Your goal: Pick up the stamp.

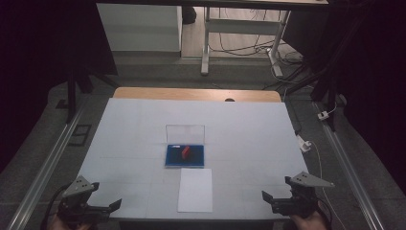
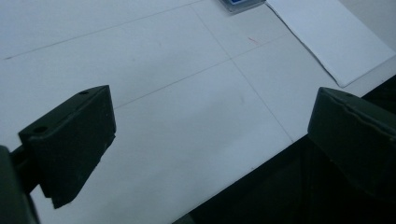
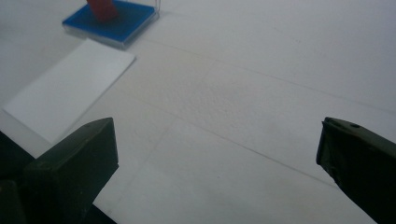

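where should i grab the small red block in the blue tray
Grip the small red block by its two long sides, coming straight down from above. It lies slanted in the shallow blue tray, whose clear lid stands upright behind, blocking the far side. Both grippers are open.

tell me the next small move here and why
Probably bring the right gripper forward toward the red block in the open blue case. Both grippers sit open at the near table edge, the left gripper too, holding nothing, with the white sheet between them.

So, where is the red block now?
In the high view, the red block sits in the open blue case at the table's middle, just beyond the white sheet.
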Demonstrator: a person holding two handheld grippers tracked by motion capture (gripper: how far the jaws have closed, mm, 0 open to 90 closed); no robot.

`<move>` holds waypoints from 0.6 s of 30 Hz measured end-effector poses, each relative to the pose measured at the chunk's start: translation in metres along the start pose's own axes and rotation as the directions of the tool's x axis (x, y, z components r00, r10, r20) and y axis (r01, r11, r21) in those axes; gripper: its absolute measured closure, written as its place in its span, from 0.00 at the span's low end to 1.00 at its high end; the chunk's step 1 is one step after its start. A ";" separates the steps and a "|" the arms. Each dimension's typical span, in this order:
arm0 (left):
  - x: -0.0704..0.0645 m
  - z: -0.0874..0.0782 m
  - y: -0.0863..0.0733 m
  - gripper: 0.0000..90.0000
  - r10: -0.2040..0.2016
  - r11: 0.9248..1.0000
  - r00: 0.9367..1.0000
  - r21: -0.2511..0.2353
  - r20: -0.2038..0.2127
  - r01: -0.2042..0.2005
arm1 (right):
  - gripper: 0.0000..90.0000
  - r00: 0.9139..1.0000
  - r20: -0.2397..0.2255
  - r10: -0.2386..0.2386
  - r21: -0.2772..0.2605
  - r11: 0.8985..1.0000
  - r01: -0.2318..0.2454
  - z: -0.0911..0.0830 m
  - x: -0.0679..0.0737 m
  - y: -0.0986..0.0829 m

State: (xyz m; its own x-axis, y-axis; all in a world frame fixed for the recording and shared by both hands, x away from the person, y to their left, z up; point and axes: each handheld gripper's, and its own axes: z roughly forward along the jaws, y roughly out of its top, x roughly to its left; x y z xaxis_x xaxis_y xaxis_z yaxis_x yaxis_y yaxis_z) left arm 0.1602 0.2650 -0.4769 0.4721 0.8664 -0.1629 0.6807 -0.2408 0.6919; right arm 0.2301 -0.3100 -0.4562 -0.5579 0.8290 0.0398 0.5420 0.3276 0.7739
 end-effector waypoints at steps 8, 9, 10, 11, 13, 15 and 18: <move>0.000 0.002 0.001 0.01 0.005 1.000 1.000 0.008 0.003 -0.005 | 0.00 1.000 -0.017 0.010 0.018 1.000 -0.010 0.001 -0.003 -0.001; 0.000 0.002 0.001 0.01 0.001 1.000 1.000 0.008 0.002 -0.001 | 0.00 1.000 -0.015 0.008 0.017 1.000 -0.007 0.001 -0.003 -0.001; 0.001 0.002 0.001 0.01 -0.003 1.000 1.000 0.008 0.001 0.003 | 0.00 1.000 -0.020 0.009 0.020 1.000 -0.008 0.001 -0.002 -0.001; 0.001 0.002 0.001 0.01 -0.006 1.000 1.000 0.010 0.001 0.006 | 0.00 1.000 -0.019 0.008 0.025 1.000 -0.007 0.001 -0.002 -0.001; 0.001 0.002 0.002 0.01 -0.007 1.000 1.000 0.014 -0.007 0.007 | 0.00 1.000 -0.023 0.001 0.030 1.000 0.000 0.002 -0.001 -0.001; 0.001 0.003 0.002 0.00 -0.007 1.000 1.000 0.016 -0.006 0.007 | 0.00 1.000 -0.022 -0.003 0.034 0.999 0.004 0.003 -0.001 -0.001; 0.000 0.003 0.002 0.00 -0.007 1.000 1.000 0.020 -0.003 0.007 | 0.00 1.000 -0.024 0.004 0.037 0.999 -0.003 0.003 -0.001 -0.001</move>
State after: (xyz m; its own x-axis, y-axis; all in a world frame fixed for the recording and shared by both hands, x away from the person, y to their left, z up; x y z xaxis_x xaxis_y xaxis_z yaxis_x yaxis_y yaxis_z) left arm 0.1633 0.2638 -0.4776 0.4652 0.8696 -0.1655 0.6952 -0.2432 0.6764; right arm 0.2321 -0.3100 -0.4590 -0.5706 0.8192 0.0584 0.5667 0.3412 0.7500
